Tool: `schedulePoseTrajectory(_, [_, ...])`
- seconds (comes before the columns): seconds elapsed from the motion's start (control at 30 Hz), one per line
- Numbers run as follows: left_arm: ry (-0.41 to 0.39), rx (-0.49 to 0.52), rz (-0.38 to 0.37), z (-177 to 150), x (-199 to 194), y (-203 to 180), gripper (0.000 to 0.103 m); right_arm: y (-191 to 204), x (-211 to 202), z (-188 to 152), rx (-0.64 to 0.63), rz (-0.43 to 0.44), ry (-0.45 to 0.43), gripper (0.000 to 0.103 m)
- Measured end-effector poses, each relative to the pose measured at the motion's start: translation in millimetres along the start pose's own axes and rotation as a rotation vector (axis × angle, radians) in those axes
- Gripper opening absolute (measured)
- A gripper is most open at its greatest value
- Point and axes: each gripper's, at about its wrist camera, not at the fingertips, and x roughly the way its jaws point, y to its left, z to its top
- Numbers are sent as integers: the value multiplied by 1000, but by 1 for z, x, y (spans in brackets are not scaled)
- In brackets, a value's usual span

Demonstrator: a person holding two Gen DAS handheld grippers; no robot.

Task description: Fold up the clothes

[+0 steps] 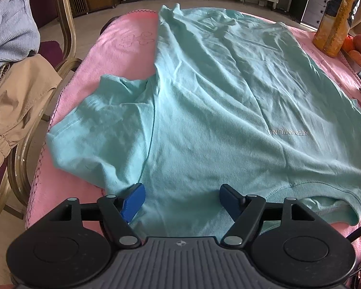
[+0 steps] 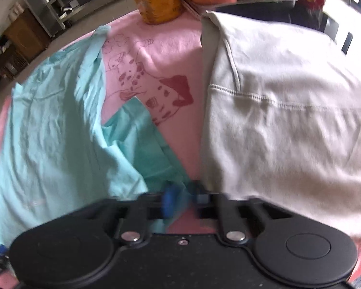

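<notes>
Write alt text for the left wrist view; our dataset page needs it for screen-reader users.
A mint-green T-shirt lies spread flat on a pink cloth, with the open left gripper poised above its near shoulder. A chair piled with clothes stands at left.

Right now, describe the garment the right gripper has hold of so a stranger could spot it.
Find the pink blanket with the red spotted-dog drawing. Two garments lie on it: a pale grey one and a mint-green T-shirt. It is the green one, its sleeve pinched by the right gripper, with small KEEP SMILING lettering.
</notes>
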Motion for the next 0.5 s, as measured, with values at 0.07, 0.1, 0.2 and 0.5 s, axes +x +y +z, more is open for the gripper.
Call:
schedulePoseTrajectory(0.07, [-10,1,-1,0,-2,0,71,1,-10,0,-13,16,-61,4])
schedulePoseTrajectory(0.1, [-15,2,-1,0,-3,0,71,1,-19,-1,-17,30,-108,4])
schedulePoseTrajectory(0.2, [-45,17,-6,-1,-9,-2,71,3,-58,-8,-51,46,-308,3])
schedulePoseTrajectory(0.5, [-76,91,-35,-7,-17,-18,71,-22,-50,-9,7,-232,-287,3])
